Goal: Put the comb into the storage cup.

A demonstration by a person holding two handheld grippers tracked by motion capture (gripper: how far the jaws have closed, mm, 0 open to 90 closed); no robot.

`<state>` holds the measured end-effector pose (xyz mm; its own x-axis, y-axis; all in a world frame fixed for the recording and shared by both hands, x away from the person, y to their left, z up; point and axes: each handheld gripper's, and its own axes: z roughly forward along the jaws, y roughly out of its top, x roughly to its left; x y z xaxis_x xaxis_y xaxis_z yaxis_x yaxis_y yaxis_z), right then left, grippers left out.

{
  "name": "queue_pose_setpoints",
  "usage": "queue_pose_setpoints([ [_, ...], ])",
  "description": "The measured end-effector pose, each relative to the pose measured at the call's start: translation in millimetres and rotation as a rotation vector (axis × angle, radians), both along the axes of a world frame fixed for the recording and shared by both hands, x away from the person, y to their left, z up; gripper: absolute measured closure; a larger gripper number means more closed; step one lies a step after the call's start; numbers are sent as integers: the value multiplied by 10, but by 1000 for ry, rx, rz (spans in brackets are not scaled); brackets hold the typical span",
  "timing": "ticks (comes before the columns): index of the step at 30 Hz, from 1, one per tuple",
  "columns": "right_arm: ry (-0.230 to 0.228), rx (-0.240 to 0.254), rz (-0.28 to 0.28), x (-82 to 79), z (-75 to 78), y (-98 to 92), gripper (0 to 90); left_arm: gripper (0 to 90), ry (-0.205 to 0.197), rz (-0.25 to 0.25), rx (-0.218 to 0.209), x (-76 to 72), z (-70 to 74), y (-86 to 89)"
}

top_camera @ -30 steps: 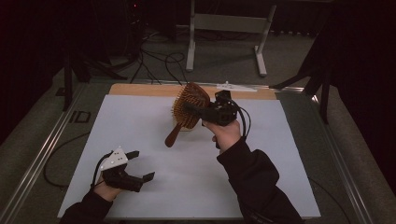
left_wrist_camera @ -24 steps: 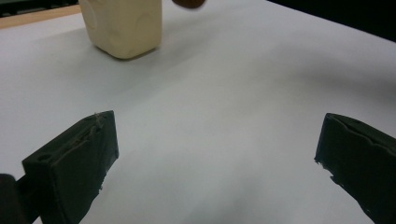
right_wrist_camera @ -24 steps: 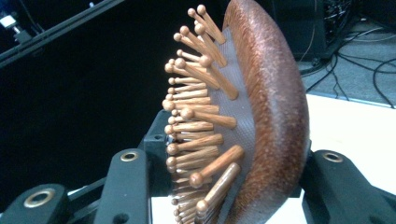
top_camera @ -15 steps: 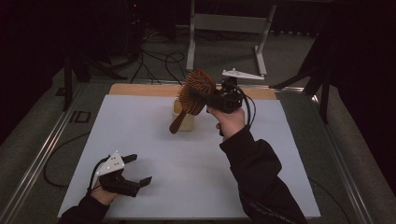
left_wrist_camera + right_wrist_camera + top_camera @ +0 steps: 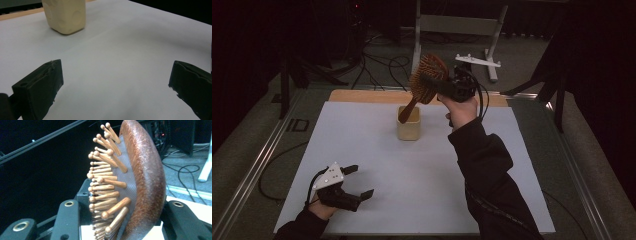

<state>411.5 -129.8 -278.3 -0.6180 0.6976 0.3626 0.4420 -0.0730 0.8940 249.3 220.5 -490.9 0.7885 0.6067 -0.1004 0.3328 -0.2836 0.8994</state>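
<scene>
Above white table (image 5: pixel 377 200), right gripper (image 5: pixel 443 86) fingers clamping hairbrush (image 5: pixel 428 79) head.

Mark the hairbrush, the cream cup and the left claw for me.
hairbrush (image 5: pixel 428 79), high view, on its bristled head.
cream cup (image 5: pixel 408 131), high view, on its front wall.
left claw (image 5: pixel 360 181), high view, midway between its fingertips.

High view: above the near edge, looking forward and down over the surface (image 5: pixel 362 150).
Left gripper view: low, close to the surface, sharing the cream cup (image 5: pixel 65 15) with the high view.
Right gripper view: raised, pressed near the hairbrush (image 5: pixel 140 182).
</scene>
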Motion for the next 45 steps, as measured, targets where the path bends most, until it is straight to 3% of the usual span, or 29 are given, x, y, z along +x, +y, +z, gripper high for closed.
queue_pose_setpoints([
  [7,-6,-37,-40,165,-7,45,516,0,-12,-7,-4,-5,13,7],
  [19,10,-52,-67,411,-171,114,516,0,-23,-20,4,-12,10,-9],
  [23,28,-38,-68,461,-248,116,516,0,-24,-24,6,-11,8,-6],
  [45,84,-85,-77,644,-672,211,515,0,-36,-38,9,-18,0,-19],
])
